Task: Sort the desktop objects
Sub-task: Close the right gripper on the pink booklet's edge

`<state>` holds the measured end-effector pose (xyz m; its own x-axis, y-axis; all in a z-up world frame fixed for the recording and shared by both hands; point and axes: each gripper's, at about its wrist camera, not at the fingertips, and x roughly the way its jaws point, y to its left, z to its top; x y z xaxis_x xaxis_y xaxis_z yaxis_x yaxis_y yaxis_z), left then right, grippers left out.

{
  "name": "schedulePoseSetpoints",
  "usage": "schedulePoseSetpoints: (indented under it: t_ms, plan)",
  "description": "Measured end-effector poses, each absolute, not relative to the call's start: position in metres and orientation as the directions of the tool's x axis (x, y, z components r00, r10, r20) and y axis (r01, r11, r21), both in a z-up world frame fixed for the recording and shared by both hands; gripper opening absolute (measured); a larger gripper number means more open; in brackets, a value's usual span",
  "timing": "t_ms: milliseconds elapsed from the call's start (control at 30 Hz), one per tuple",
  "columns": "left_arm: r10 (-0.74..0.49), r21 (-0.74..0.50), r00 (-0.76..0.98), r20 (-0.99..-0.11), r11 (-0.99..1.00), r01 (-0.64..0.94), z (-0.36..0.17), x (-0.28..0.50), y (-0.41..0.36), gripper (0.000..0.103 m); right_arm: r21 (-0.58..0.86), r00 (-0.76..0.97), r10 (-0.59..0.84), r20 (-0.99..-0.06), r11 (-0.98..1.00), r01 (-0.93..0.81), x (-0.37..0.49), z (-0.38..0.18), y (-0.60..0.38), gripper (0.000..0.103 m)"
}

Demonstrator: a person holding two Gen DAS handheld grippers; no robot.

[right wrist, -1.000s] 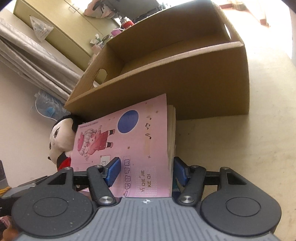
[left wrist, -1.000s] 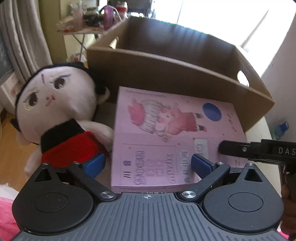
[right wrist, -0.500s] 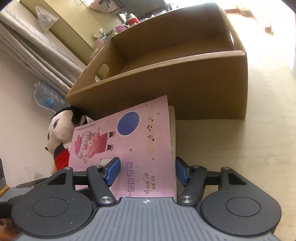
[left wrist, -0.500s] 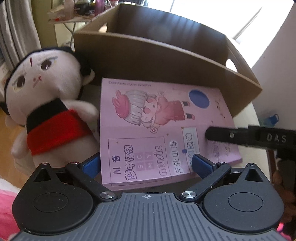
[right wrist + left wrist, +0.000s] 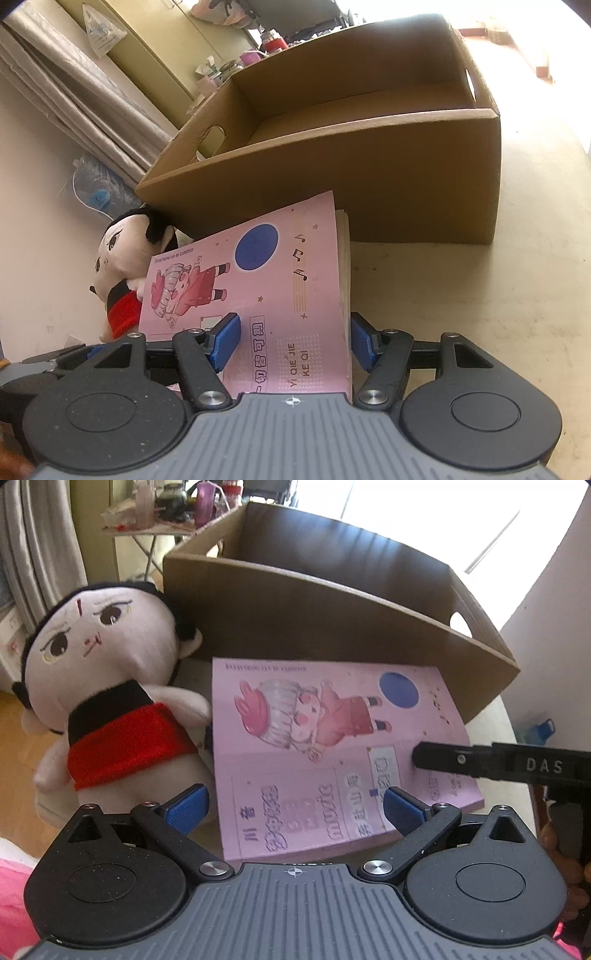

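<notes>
**Pink book tipped up at the box wall, both grippers around it**

Sunlit and cluttered at the back, the room holds a pale round table (image 5: 461,295) with a brown cardboard box (image 5: 369,177) standing open on it, nothing visible inside. Against the box's near wall lies the pink music book (image 5: 325,753), with the plush doll (image 5: 110,686) in its red wrap touching the book's left edge.

Compared with 1 second ago, the book's right side has come up off the table: the right wrist view now shows the page block exposed beneath the cover and the cover sloping toward the doll. The right gripper (image 5: 291,341) is spread, its 2 blue pads flanking the book's near right corner, 1 over the cover and 1 beside the page edge; I cannot tell whether either pad touches. The left gripper (image 5: 291,806) has drawn closer to the book's near edge, also spread, 1 pad beside the doll and 1 over the cover. My guess is that the lift has begun and the book goes into the box next.

Room is tight. The book's far edge sits just at the box wall, so it must rise above that rim before travelling forward. The doll crowds the left side. To the right the table is bare up to its curved edge, and the open box offers wide space for a landing.
</notes>
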<state>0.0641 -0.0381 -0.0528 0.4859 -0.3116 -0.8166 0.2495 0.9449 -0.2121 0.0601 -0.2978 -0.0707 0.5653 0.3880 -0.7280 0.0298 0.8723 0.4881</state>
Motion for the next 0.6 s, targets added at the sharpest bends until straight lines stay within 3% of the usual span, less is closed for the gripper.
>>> schedulePoseSetpoints:
  t_ms: [600]
  plan:
    - [-0.303,-0.191,0.532,-0.791,0.948,0.256,-0.062,0.068,-0.052,0.102,0.476,0.59,0.369,-0.718,0.879,0.028,0.06,-0.073,-0.292,0.066]
